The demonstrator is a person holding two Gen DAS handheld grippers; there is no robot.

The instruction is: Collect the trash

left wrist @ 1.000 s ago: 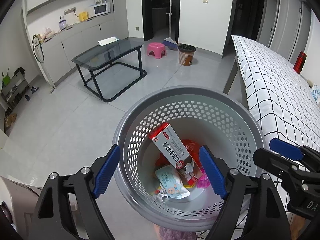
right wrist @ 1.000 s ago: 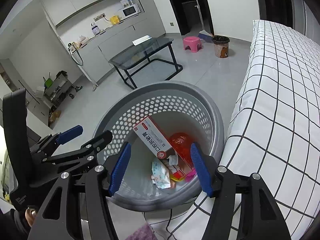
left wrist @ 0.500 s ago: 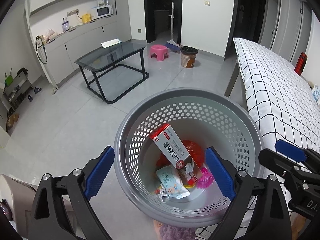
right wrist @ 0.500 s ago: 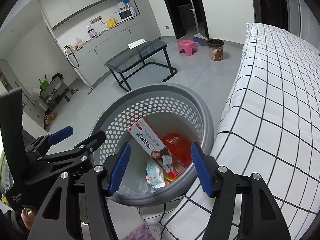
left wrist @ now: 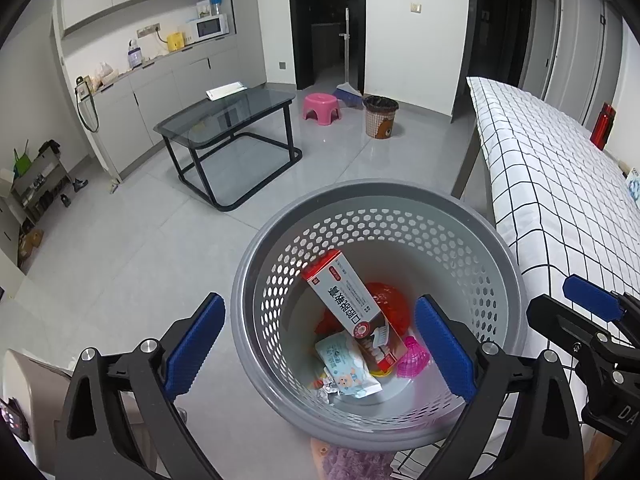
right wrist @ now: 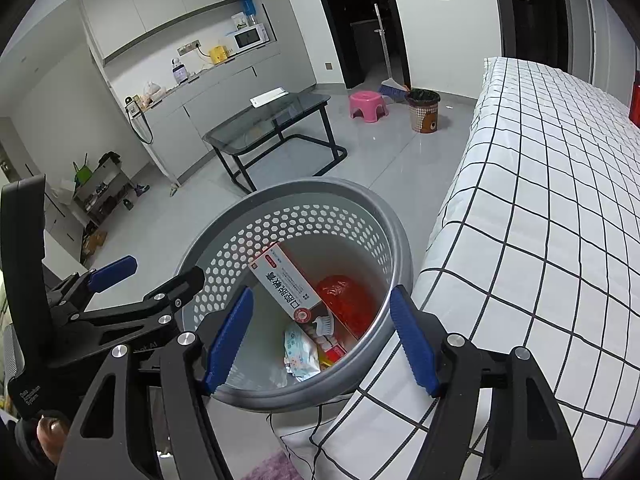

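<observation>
Basket (left wrist: 376, 204): the grey perforated basket is standing on the floor, just beside the checked bed (left wrist: 560, 184), with nothing gripping it.
Trash: a red-and-white carton (left wrist: 348, 300) is leaning inside over a red wrapper (left wrist: 390, 304), a pale wipes packet (left wrist: 348, 368) and a pink piece (left wrist: 414, 358), lying as they did a second ago.
Left tongs (left wrist: 320, 344): the blue pads are spreading wider than a second ago, one outside the basket wall and one over its inside, clamping nothing.
Right tongs (right wrist: 320, 340): these are also opening, wider than before, empty above the basket.
Room: the glass worktop (left wrist: 228, 108) and pink stool (left wrist: 320, 104) are standing well apart from the basket.
</observation>
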